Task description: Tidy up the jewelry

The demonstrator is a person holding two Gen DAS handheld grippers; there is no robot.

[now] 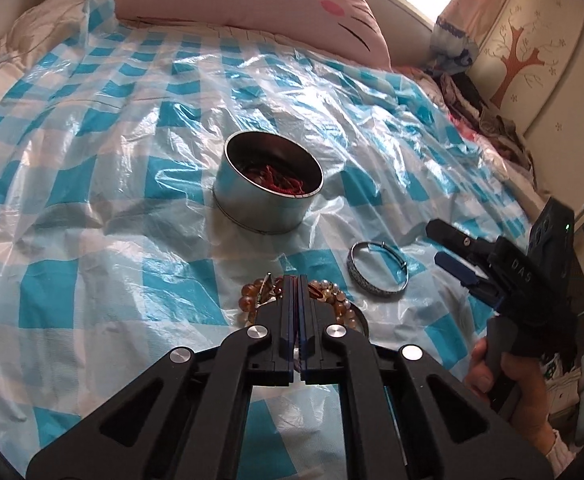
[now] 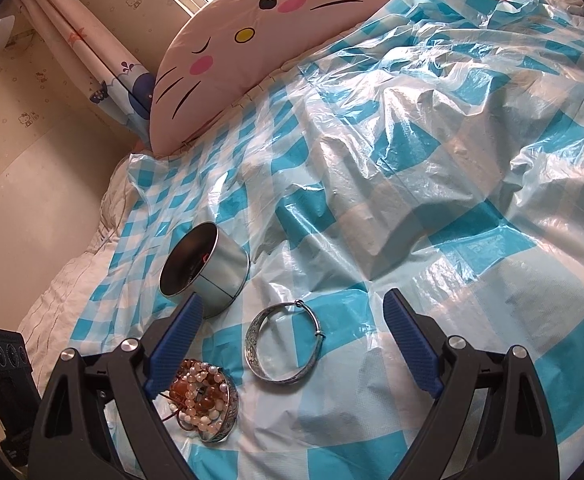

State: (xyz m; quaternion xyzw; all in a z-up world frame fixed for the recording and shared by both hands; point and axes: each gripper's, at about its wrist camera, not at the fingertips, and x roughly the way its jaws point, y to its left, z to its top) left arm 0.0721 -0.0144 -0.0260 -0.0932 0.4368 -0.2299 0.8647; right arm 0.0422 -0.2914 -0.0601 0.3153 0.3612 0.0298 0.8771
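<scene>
the left tool [image 1: 296,280] is closed, its tips over a heap of beaded bracelets [image 1: 328,296]; whether they pinch a strand cannot be told. the right tool [image 2: 292,344] stands wide open with nothing between its pads. one silver bangle [image 2: 281,344] lies between and just ahead of the right tool's tips, the heap by its left finger. one round tin [image 1: 267,188] with red cords inside sits beyond both tools on the bed's blue-checked plastic sheet [image 1: 91,160]. the right tool's body reads "das".
</scene>
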